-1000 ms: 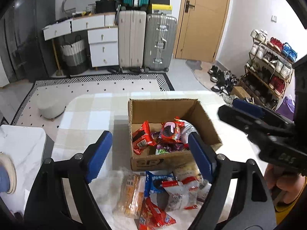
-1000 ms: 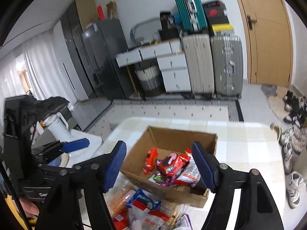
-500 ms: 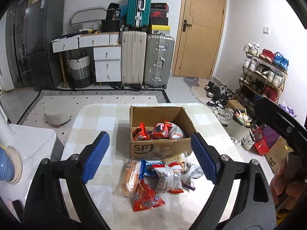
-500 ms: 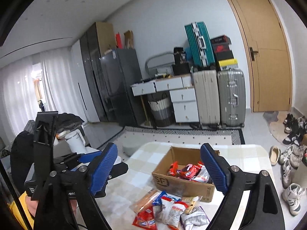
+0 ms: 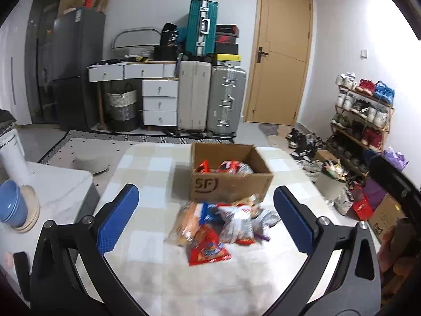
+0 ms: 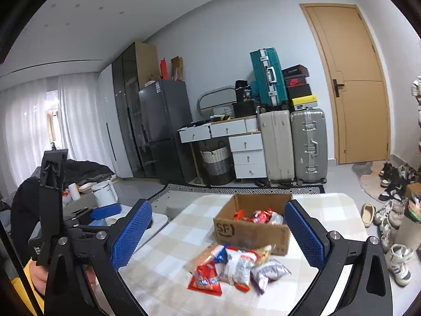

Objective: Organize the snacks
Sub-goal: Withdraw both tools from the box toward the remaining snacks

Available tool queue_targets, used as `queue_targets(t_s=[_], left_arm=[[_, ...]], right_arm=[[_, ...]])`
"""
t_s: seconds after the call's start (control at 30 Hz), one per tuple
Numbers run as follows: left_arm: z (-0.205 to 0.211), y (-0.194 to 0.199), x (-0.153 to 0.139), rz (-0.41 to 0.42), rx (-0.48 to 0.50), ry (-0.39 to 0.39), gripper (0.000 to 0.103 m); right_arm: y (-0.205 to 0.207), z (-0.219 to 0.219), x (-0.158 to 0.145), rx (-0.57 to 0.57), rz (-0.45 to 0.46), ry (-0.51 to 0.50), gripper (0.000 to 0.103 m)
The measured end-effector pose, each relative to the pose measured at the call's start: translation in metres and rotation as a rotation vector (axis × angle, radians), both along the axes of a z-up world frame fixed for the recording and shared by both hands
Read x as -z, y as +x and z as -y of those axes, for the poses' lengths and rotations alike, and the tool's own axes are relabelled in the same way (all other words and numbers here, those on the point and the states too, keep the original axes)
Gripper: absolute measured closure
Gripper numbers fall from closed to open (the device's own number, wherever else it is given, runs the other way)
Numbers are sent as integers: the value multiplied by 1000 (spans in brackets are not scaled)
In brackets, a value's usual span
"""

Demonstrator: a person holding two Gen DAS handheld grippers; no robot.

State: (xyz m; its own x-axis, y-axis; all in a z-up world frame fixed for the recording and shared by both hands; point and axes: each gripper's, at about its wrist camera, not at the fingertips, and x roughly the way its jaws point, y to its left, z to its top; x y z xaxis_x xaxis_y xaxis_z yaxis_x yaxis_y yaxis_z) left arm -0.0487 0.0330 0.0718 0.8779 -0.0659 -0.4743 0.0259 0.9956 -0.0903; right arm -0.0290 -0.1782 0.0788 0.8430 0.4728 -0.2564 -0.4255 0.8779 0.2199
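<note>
An open cardboard box (image 5: pixel 231 181) stands on the checked table (image 5: pixel 147 173) with several snack packets inside. It also shows in the right wrist view (image 6: pixel 250 230). A loose pile of snack packets (image 5: pixel 221 223) lies in front of it, with a red packet (image 5: pixel 208 250) nearest me; the pile (image 6: pixel 236 263) shows in the right wrist view too. My left gripper (image 5: pixel 205 220) is open and empty, held above the table short of the pile. My right gripper (image 6: pixel 217 234) is open and empty, also back from the pile.
A white side table (image 5: pixel 47 184) with blue bowls (image 5: pixel 10 208) stands left of the table. Suitcases (image 5: pixel 210 100), drawers (image 5: pixel 159 102) and a door (image 5: pixel 279 60) line the far wall. A shoe rack (image 5: pixel 363 113) stands at the right.
Both grippers have pulled back and up from the box. The box and pile now look smaller and farther, and more of the room shows.
</note>
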Motion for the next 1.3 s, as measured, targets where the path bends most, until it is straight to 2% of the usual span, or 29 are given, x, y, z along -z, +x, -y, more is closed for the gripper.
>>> queue_targets(t_s=[0.17, 0.27, 0.5, 0.67, 0.93, 1.3], left_arm=[[-17, -7, 36, -49, -9, -19, 1], [-26, -5, 64, -106, -21, -39, 1], [-24, 29, 119, -207, -15, -53, 1], [-12, 45, 134, -236, -1, -42, 1], [-2, 68, 155, -269, 0, -28, 1], [5, 103, 185, -314, -2, -9, 1]], right_arm=[[-9, 10, 31, 19, -26, 30, 1], [-6, 16, 49, 38, -43, 43, 1], [7, 20, 79, 28, -121, 74, 1], [9, 16, 90, 16, -132, 72, 1], [11, 5, 106, 27, -118, -5, 1], [36, 8, 141, 22, -206, 4, 1]])
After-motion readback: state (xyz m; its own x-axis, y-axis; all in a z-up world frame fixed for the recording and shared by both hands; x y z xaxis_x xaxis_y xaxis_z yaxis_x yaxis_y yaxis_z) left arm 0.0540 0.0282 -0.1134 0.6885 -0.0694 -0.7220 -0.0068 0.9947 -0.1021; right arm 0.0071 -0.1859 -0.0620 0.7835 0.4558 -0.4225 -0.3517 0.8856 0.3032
